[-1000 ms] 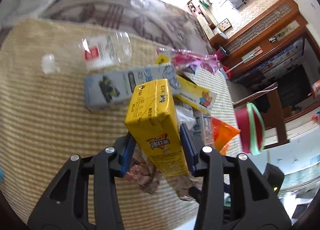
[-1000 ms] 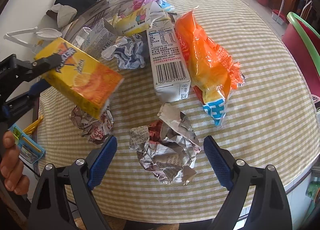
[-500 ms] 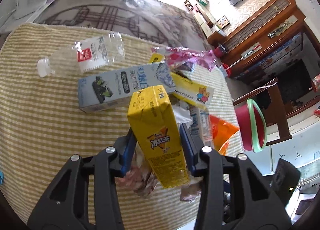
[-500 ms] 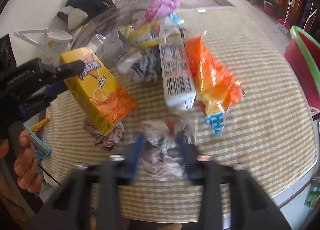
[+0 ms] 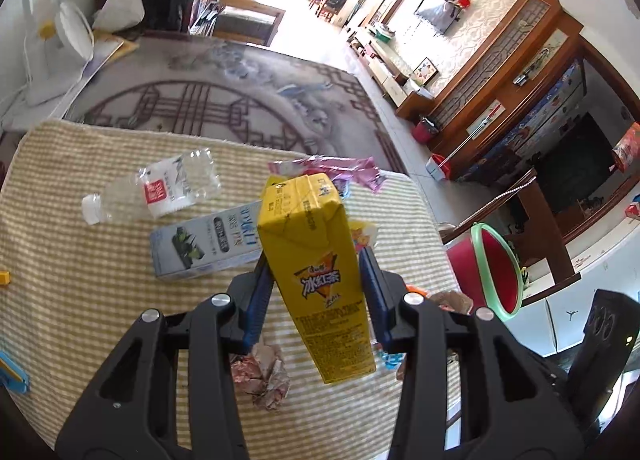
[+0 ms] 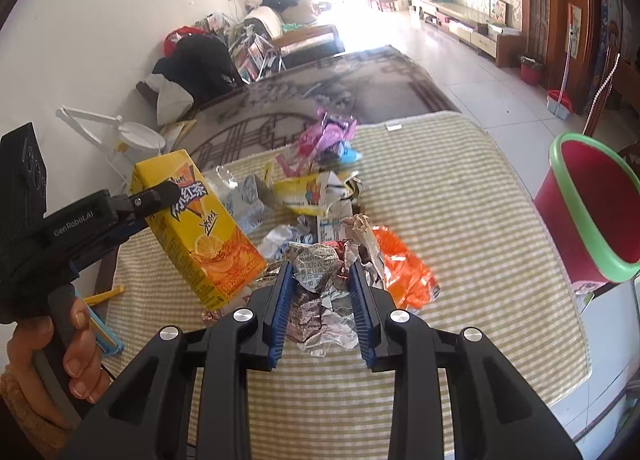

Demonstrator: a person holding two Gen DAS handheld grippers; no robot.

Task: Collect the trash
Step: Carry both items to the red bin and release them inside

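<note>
Right claw: the right claw (image 6: 322, 302) is clamped on a crumpled paper wad (image 6: 326, 296), blue pads pressing both flanks. The jaws have just been closing, and the wad is between them, hanging above the desk (image 6: 460, 220).
Left claw: the left claw (image 5: 316, 292) grips a yellow drink carton (image 5: 316, 268) by its two broad sides, carton tilted and clear of the cloth.
Wad handling: looks feather-light and soft; it will squash rather than slip, so a squeeze across the thick middle suits it. Loose flaps could snag or tear off.
Carton handling: stiff-walled, likely empty and light; glossy faces may slide, so flat sides near mid-length are the place to hold.
Readable writing: the carton shows big Chinese characters over a lemon picture; the left claw's body reads "GenRobot.AI". The wad carries small print, too fine to read.
Left on the desk: a clear plastic bottle (image 5: 160, 188) with a red-and-white label, a grey-blue carton (image 5: 204, 244) lying flat, an orange snack bag (image 6: 404, 268), a pink wrapper (image 6: 328, 136), another small foil wad (image 5: 260, 376).
Destination, my call: the red bin (image 6: 588, 204) with a green rim stands just off the desk's edge, open and waiting.
</note>
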